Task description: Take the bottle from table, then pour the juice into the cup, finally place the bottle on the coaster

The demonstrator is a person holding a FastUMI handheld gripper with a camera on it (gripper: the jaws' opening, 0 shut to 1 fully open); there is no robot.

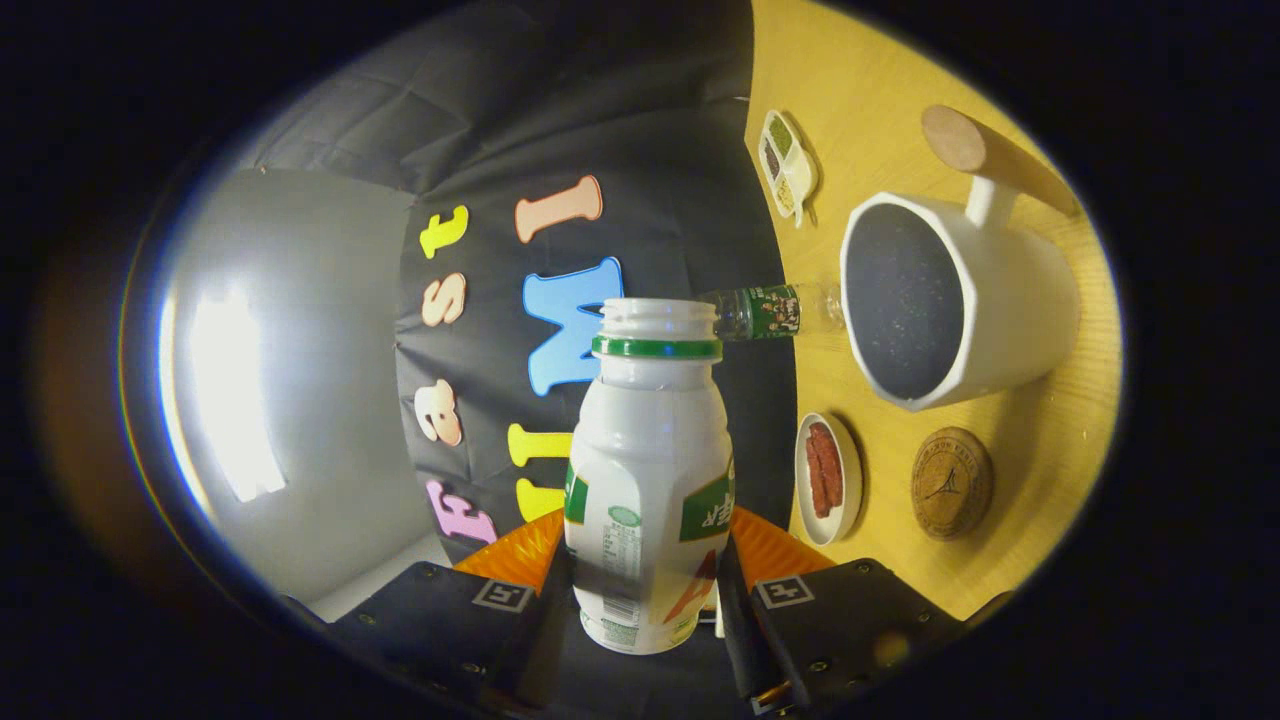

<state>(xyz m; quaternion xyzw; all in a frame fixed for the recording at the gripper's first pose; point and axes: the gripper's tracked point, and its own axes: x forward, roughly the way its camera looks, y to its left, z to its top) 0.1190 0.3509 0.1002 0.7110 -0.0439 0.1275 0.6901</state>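
My gripper (645, 585) is shut on a white juice bottle (650, 470) with a green neck ring and an open mouth, one finger pressing each side of its lower body. The gripper is rolled over, so the bottle lies roughly level with the wooden table (880, 80), which stands on edge beside it. The white cup (1010, 300), with a dark speckled inside and a wooden handle, sits beyond the bottle's mouth on the table side, its opening facing the bottle. I see no stream of juice. The round brown coaster (951, 483) lies beside the cup, nearer the fingers.
A small white dish with red strips (828, 478) sits between the bottle and the coaster. A clear little bottle with a green label (770, 310) stands by the cup's rim. A divided condiment dish (787, 165) lies farther off. The booth's black cloth hangs behind.
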